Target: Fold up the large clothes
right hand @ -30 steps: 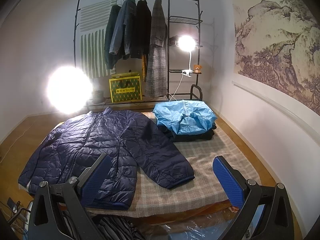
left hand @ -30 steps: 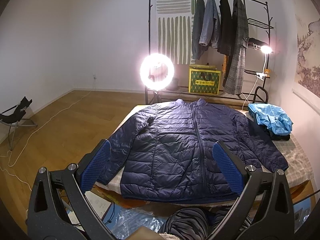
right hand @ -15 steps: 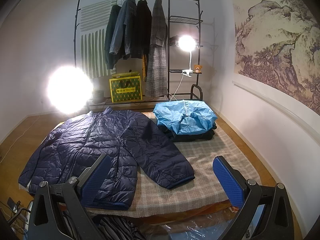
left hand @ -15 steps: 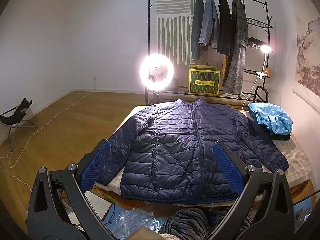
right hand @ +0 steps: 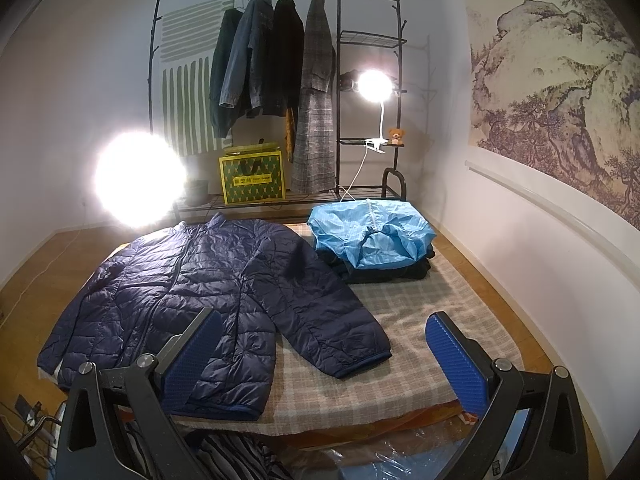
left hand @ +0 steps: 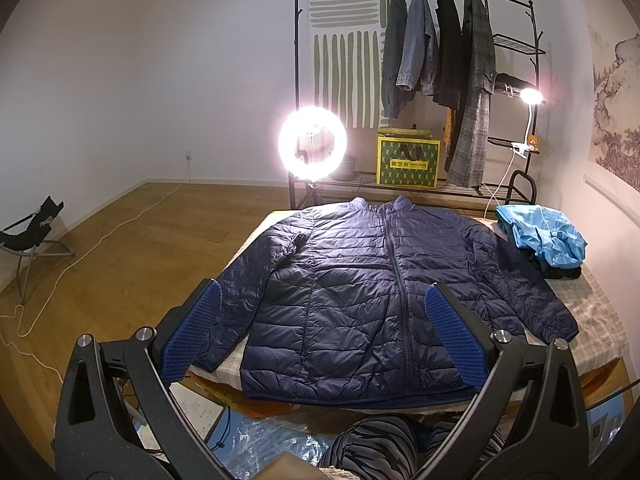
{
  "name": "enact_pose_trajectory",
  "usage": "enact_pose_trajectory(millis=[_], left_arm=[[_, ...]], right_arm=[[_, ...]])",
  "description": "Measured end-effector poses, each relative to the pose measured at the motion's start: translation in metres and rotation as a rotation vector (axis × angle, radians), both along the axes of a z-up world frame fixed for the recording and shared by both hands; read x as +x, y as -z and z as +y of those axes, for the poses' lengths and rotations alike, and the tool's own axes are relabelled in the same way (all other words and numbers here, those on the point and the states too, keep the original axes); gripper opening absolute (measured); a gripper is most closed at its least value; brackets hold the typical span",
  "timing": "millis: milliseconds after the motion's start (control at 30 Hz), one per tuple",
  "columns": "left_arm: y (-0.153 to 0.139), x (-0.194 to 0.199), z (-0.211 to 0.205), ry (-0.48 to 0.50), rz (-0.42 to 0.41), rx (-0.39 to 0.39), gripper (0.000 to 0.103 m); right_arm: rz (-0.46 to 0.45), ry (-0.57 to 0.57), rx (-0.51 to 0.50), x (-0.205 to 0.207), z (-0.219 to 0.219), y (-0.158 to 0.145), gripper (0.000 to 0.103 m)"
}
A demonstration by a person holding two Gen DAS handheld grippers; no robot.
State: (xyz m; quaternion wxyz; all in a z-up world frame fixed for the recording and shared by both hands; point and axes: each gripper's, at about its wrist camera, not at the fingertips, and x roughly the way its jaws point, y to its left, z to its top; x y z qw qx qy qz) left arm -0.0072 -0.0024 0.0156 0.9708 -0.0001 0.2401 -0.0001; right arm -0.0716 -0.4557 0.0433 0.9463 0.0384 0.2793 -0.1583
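A navy quilted jacket (left hand: 360, 280) lies flat and zipped on a low table with a checked cloth (left hand: 600, 304), sleeves spread out; it also shows in the right wrist view (right hand: 200, 280). My left gripper (left hand: 320, 336) is open and empty, held above the jacket's near hem. My right gripper (right hand: 324, 356) is open and empty, held above the near right sleeve cuff (right hand: 360, 356) and the checked cloth (right hand: 400, 320).
A light blue garment (right hand: 372, 236) lies on a dark folded pile at the table's far right. A clothes rack (left hand: 440, 60) with hung coats, a yellow box (left hand: 408, 160) and a ring light (left hand: 312, 144) stand behind. Plastic bags and papers lie on the floor below the near edge.
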Motion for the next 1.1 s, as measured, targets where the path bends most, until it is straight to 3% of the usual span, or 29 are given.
enact_pose_trajectory(millis=[533,900,1100], left_arm=[[0.006,0.006,0.013,-0.009,0.003,-0.006,0.103],[0.039,0.019,0.083,-0.130,0.026,-0.022,0.103],[0.082,0.043,0.137,-0.227,0.108,-0.029,0.102]], right_arm=[[0.003,0.001,-0.006,0.005,0.011,-0.001,0.103],[-0.005,-0.020,-0.003,0.027,0.043,0.004,0.103],[-0.038,-0.050,0.011,0.043,0.051,0.015,0.103]])
